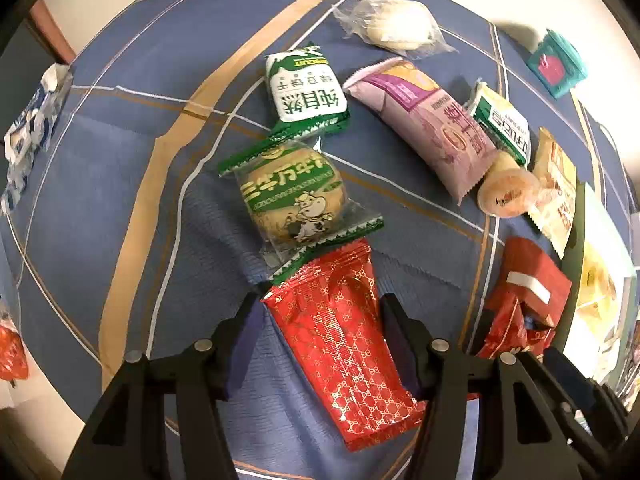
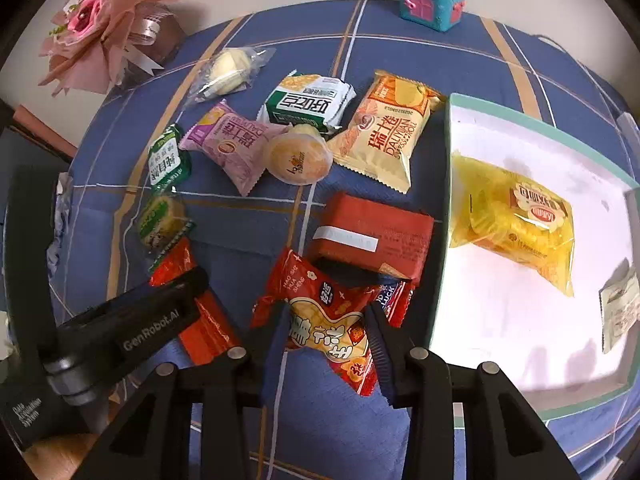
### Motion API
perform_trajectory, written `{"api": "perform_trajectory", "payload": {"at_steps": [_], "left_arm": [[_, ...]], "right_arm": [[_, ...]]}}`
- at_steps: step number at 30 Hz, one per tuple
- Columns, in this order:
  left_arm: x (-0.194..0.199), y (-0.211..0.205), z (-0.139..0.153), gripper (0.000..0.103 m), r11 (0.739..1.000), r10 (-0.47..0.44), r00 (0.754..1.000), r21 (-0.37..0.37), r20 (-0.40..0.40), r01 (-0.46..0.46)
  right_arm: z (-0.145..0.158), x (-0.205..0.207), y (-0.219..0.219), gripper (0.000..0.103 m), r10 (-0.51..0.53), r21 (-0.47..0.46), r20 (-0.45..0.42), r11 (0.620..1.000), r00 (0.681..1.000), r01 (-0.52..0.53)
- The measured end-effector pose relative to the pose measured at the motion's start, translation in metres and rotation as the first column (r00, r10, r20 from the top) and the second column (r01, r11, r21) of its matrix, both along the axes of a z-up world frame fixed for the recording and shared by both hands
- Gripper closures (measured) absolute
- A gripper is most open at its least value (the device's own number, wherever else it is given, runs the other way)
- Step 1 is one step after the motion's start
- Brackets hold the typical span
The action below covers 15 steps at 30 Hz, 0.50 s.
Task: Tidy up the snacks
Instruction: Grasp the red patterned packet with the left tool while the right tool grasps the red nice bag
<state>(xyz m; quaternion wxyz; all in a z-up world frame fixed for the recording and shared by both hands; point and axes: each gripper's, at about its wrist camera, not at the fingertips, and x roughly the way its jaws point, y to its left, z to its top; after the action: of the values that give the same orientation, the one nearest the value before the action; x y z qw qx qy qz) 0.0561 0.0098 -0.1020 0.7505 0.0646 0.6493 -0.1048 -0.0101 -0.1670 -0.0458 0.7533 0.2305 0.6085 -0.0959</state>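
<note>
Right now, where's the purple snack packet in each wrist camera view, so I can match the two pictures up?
Left wrist: purple snack packet lies upper right of centre, slanting down to the right.
Right wrist: purple snack packet lies upper left of centre.
Shared landmark: the round jelly cup touching the packet in both views.

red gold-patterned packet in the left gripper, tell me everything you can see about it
The red gold-patterned packet is a long, flat, shiny foil wrapper printed with a small repeating gold lattice and crimped ends. It lies lengthwise between the fingers of the left gripper, whose pads press its sides. Its far end touches, perhaps slightly overlaps, the green edge of the cow-print biscuit pack. Blue checked cloth lies beneath it.
</note>
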Motion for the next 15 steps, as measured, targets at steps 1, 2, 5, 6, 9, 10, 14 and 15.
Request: {"api": "perform_trajectory", "payload": {"at_steps": [1,2,5,6,9,10,14,15], "left_arm": [[-0.001,-0.002,0.001,0.041,1.0,-0.008,1.0,0.007,0.001,0.008],[-0.001,-0.003,0.002,0.041,1.0,-0.01,1.0,0.01,0.001,0.01],[0.0,-0.002,0.005,0.041,1.0,0.0,1.0,-0.007,-0.004,0.0],[0.001,0.0,0.007,0.041,1.0,0.005,1.0,-0.018,-0.005,-0.005],[0.001,0.002,0.011,0.042,0.999,0.009,1.0,-0.031,-0.004,-0.009],[0.002,0.003,0.012,0.042,0.999,0.008,1.0,-0.032,-0.003,-0.008],[0.003,0.006,0.014,0.042,0.999,0.013,1.0,-0.04,-0.012,-0.013],[0.004,0.007,0.014,0.042,0.999,0.015,1.0,-0.044,-0.015,-0.016]], "right_arm": [[-0.003,-0.001,0.0,0.059,-0.003,0.008,-0.002,1.0,1.0,0.003],[-0.003,-0.002,0.0,0.058,-0.004,0.017,-0.006,1.0,1.0,0.004],[0.001,-0.01,-0.006,0.044,-0.022,0.04,0.0,0.999,1.0,0.022],[0.005,-0.012,-0.009,0.043,-0.024,0.031,0.007,0.999,1.0,0.024],[0.011,-0.015,-0.016,0.043,-0.038,0.028,0.025,0.999,0.999,0.037],[0.013,-0.015,-0.018,0.043,-0.043,0.034,0.039,0.999,0.998,0.041],[0.013,-0.008,-0.019,0.043,-0.024,0.024,0.077,0.999,0.997,0.022],[0.013,-0.007,-0.02,0.043,-0.016,0.025,0.087,1.0,0.996,0.014]]}}
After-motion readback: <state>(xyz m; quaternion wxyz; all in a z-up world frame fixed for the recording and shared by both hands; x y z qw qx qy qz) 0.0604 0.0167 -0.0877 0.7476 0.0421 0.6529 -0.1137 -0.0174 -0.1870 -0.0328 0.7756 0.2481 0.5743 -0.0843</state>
